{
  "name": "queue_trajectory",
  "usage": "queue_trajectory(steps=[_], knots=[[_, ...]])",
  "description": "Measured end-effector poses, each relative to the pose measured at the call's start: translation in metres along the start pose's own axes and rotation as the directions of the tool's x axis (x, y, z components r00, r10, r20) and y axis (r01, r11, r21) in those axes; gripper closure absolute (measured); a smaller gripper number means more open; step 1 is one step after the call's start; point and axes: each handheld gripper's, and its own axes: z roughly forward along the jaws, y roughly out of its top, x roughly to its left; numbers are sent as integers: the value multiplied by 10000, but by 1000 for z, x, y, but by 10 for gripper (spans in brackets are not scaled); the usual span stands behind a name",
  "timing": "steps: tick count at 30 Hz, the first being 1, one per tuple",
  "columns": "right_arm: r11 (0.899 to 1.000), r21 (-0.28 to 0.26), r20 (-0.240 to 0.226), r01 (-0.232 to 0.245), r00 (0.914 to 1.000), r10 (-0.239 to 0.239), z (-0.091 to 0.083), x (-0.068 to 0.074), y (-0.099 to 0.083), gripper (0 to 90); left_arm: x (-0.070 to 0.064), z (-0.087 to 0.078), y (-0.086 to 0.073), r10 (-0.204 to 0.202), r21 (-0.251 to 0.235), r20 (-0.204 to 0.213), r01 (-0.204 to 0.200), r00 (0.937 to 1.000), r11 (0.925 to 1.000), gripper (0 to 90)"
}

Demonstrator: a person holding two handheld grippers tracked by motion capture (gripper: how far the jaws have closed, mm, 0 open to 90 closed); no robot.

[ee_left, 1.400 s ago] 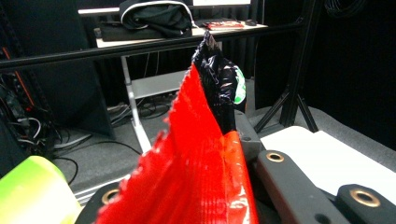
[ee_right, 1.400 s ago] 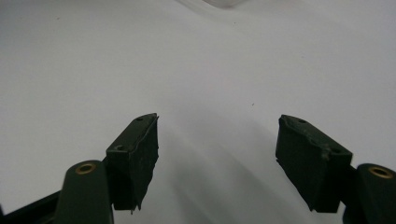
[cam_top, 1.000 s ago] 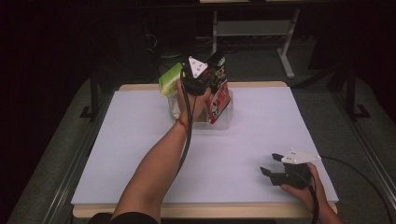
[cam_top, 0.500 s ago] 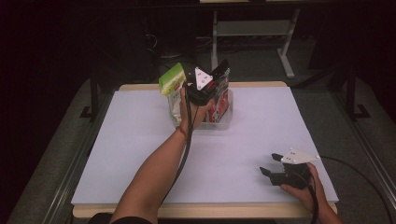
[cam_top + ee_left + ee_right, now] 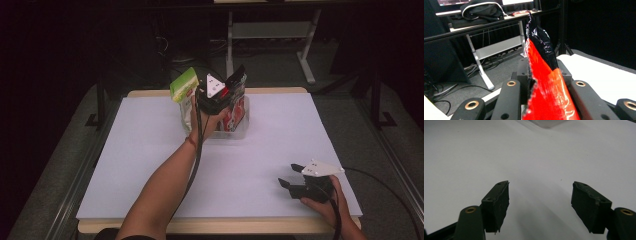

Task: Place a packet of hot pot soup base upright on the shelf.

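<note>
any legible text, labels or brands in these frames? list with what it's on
None legible.
Red-and-black packet in the left gripper: no print visible.
Green packet: print too blurred to read.
Red packet in the clear bin: white marks, too small to read.

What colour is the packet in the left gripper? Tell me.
Red with a black top, clearest in the left gripper view: packet, left gripper.

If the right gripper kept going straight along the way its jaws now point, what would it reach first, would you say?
Mostly bare white table. The open right gripper aims across it toward the clear plastic bin at the far side, probably the first thing met, though depth is hard to judge.
</note>
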Motion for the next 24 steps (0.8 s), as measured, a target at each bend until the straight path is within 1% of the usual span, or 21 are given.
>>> queue_trajectory(steps=[3,5,8,10,12,13,15,17,20,22,24], knots=[[9999,-127,29,24,10000,-23,-1,0,0,301,-1,-1,2,306,140,53,-307,9995,9994,704],[9999,-150,54,49,10000,-48,-2,0,1,300,-2,-2,3,434,208,80,-435,9990,9988,698],[9997,-209,123,146,9998,-143,-3,0,1,302,0,-4,4,387,281,153,-391,9991,9988,686],[9996,-184,144,218,9997,-215,-3,1,2,302,1,-6,5,438,339,212,-445,9988,9984,676],[9995,-174,172,253,9995,-250,-3,2,2,301,2,-8,7,279,385,369,-293,9989,9988,654],[9995,-192,179,267,9995,-263,-4,2,2,301,3,-9,7,265,392,538,-287,9982,9988,646],[9993,-222,213,291,9994,-286,-4,2,2,301,2,-15,8,539,416,586,-564,9968,9975,635],[9993,-247,216,290,9994,-285,-4,2,2,301,3,-20,9,579,447,812,-616,9950,9971,627],[9987,-394,236,323,9992,-314,-5,2,2,297,3,-27,9,791,387,959,-832,9922,9958,612],[9987,-441,268,256,9993,-244,-5,2,3,294,3,-32,10,1057,445,1023,-1107,9891,9929,601],[9985,-445,318,312,9990,-298,-5,2,3,293,3,-35,11,974,389,1123,-1023,9889,9940,592]])
